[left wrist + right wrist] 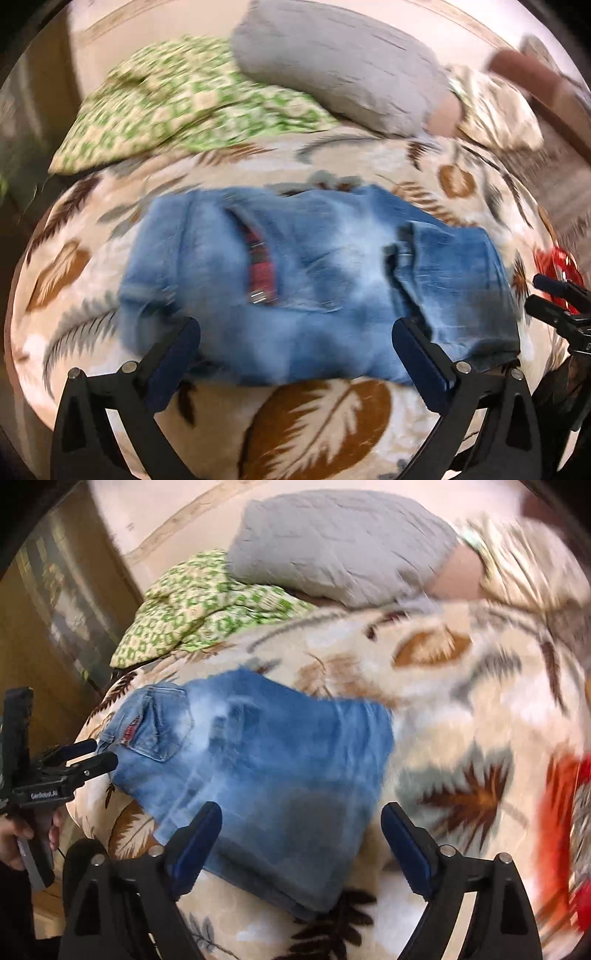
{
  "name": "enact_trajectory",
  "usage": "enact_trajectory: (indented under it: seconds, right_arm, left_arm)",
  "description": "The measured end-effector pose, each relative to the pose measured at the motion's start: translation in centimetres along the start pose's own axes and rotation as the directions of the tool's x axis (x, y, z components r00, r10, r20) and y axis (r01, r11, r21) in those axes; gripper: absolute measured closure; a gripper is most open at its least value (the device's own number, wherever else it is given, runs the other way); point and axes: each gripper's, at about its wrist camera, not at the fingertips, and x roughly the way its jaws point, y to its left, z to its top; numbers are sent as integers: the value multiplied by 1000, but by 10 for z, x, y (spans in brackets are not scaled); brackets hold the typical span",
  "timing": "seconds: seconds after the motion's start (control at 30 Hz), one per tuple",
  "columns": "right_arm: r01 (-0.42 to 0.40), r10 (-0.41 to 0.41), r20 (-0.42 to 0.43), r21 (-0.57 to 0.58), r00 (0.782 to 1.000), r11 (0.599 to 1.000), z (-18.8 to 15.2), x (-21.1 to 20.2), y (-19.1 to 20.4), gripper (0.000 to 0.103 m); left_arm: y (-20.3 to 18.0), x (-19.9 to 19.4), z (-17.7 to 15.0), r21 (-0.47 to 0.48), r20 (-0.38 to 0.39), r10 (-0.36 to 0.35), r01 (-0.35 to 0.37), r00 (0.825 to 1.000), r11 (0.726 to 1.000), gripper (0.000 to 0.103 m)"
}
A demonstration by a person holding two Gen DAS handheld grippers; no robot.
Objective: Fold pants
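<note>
One pair of pants (pixel 317 288), in faded blue denim, is seen lying as a compact folded bundle across the middle of the left wrist view and in the centre-left of the right wrist view, on a leaf-patterned blanket (pixel 317 417). The bundle is laid flat with its edges roughly squared, so the folding is judged to be done or nearly so (a last tidy may remain). A strip of red plaid lining is shown at a pocket opening, left of centre in the left wrist view.

Two grippers are counted. The left gripper (pixel 295 354) is held above the lower edge of the bundle with its jaws spread wide and nothing pinched between them; the right gripper (pixel 301 834) is likewise held wide over the lower right part of the denim, with the cloth merely seen behind the gap. Such a stance is read as a release, the fabric being left to rest by its own weight.

At the top of both views, one grey pillow (pixel 340 70) and one green-patterned pillow (pixel 177 107) are seen, kept apart from the working area. One red item (pixel 569 834) is glimpsed at the right edge; what it is cannot be told.
</note>
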Motion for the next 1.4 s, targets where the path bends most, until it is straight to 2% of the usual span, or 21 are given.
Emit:
enact_trajectory:
  seconds: [0.1, 0.3, 0.43, 0.6, 0.77, 0.87, 1.07, 1.23, 1.4]
  right_arm:
    - [-6, 6, 4, -73, 1000, 997, 18, 3, 23, 3]
    - [-70, 65, -34, -178, 997, 982, 54, 22, 77, 2]
    - [-106, 92, -66, -254, 994, 961, 64, 32, 116, 2]
    - [-89, 66, -81, -337, 995, 937, 64, 45, 160, 2]
    - [-126, 93, -103, -385, 990, 914, 51, 57, 196, 2]
    - [-125, 89, -103, -429, 991, 895, 38, 63, 216, 2]
    - [-102, 52, -113, -500, 992, 860, 15, 77, 241, 2]
    - [-101, 51, -115, -488, 992, 867, 13, 82, 242, 2]
    - [-111, 69, -113, -424, 991, 899, 33, 78, 231, 2]
  left_arm:
    - [27, -6, -9, -67, -3, 31, -31, 1000, 997, 0]
    - [93, -11, -28, -250, -34, 64, -70, 997, 966, 0]
    - [124, -11, -35, -276, -53, 125, -134, 991, 952, 0]
    - [148, -13, -38, -277, -52, 171, -178, 984, 944, 0]
    - [156, -12, -40, -281, -35, 133, -138, 990, 950, 0]
    - [160, -8, -41, -305, -34, 68, -75, 997, 949, 0]
    - [158, -1, -34, -298, -30, 38, -45, 999, 953, 0]
    - [152, 2, -21, -271, -18, 18, -22, 1000, 962, 0]
    - [148, 7, -17, -261, -44, 77, -86, 996, 961, 0]
